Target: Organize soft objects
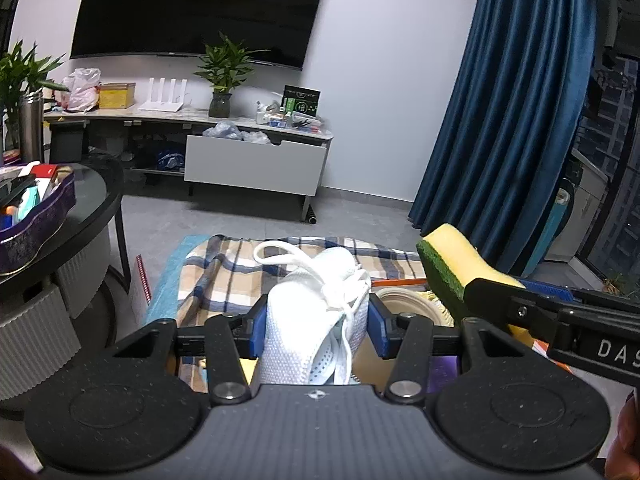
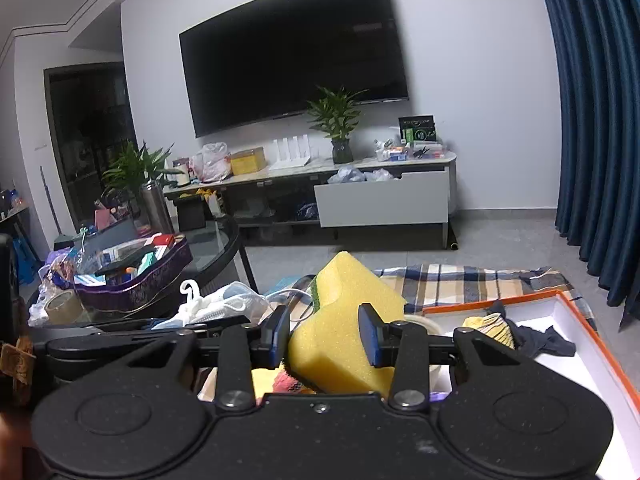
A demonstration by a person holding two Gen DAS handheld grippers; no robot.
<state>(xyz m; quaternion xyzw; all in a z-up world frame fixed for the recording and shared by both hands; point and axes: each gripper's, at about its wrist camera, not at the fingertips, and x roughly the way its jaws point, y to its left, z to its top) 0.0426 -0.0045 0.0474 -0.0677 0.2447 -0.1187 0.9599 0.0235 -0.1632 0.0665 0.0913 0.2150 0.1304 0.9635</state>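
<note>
Left wrist, jaws clamp white mesh bag (image 1: 308, 320), right jaws grip sponge (image 2: 340, 328)

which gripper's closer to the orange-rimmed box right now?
Right, I'd judge. The right gripper, clamped on the sponge, sits beside the orange-rimmed box. The left gripper, clamped on white mesh fabric, is farther left.

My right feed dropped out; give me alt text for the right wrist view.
The right hand-held gripper is shut on a yellow sponge above an orange-rimmed box on a plaid blanket. Behind are a wall TV and a blue curtain.
</note>
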